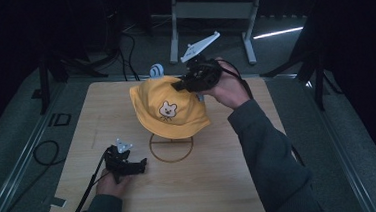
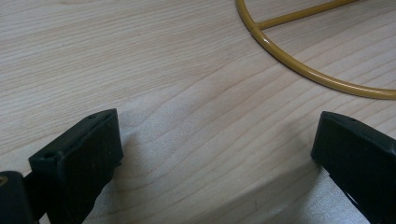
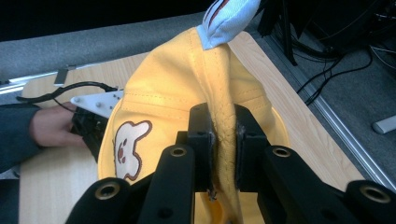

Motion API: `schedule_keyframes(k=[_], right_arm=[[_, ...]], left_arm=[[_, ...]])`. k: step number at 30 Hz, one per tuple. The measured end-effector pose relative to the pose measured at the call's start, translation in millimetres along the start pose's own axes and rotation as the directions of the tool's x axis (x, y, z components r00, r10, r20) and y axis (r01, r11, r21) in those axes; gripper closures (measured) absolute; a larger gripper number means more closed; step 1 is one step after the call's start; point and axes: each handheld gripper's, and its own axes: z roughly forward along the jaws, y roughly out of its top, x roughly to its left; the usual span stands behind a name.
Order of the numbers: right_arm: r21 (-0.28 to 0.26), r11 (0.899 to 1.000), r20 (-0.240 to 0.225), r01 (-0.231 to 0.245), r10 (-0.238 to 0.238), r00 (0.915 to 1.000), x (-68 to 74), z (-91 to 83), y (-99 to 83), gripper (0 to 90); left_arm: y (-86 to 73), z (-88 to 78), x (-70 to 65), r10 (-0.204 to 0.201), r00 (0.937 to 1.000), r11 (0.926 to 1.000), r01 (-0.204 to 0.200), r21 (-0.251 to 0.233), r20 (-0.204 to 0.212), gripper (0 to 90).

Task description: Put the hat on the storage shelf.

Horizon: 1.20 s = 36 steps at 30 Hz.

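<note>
From the high view, the yellow hat (image 1: 168,106) sits over the far middle of the worktop (image 1: 206,185), covering the top of the wire stand (image 1: 171,148), whose ring base shows below the brim; the room beyond the worktop is too dark to read. The right hand-held gripper (image 1: 180,85) meets the hat's crown from the far right side, its jaw tips hard to make out against the fabric. The left hand-held gripper (image 1: 141,164) rests near the left front edge, beside the ring. In the left gripper view, its jaws stand spread wide over bare wood with nothing between them, and the stand's ring is cut off at the top right. In the right gripper view, the right hand-held gripper (image 3: 223,140) pinches a seamed fold of the hat (image 3: 163,79), jaws pressed close on the fabric.
</note>
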Motion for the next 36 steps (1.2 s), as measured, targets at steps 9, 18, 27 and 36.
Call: schedule_keyframes(k=[9,18,27,36], right_arm=[[0.029,0.998,0.042,0.048,-0.049,0.9979,13.7,21.8,9.8,79.7],[0.059,0.997,0.062,0.045,-0.049,0.9969,15.6,35.5,9.8,78.3],[0.016,1.0,0.117,-0.025,0.023,0.9929,14.3,21.2,9.9,35.7],[-0.01,0.998,0.17,-0.065,0.066,0.9833,8.2,-4.0,0.9,18.5]], left_arm=[[-0.1,0.0,-0.1,0.0,1.0,1.0,0.0,0.0,0.001,1.9],[0.0,-0.1,0.2,0.003,1.0,1.0,-0.003,0.002,0.001,1.9],[0.0,0.0,0.0,0.001,1.0,1.0,-0.001,0.0,-0.001,1.9],[0.0,0.0,0.0,0.001,1.0,1.0,-0.001,-0.001,0.0,1.9]])
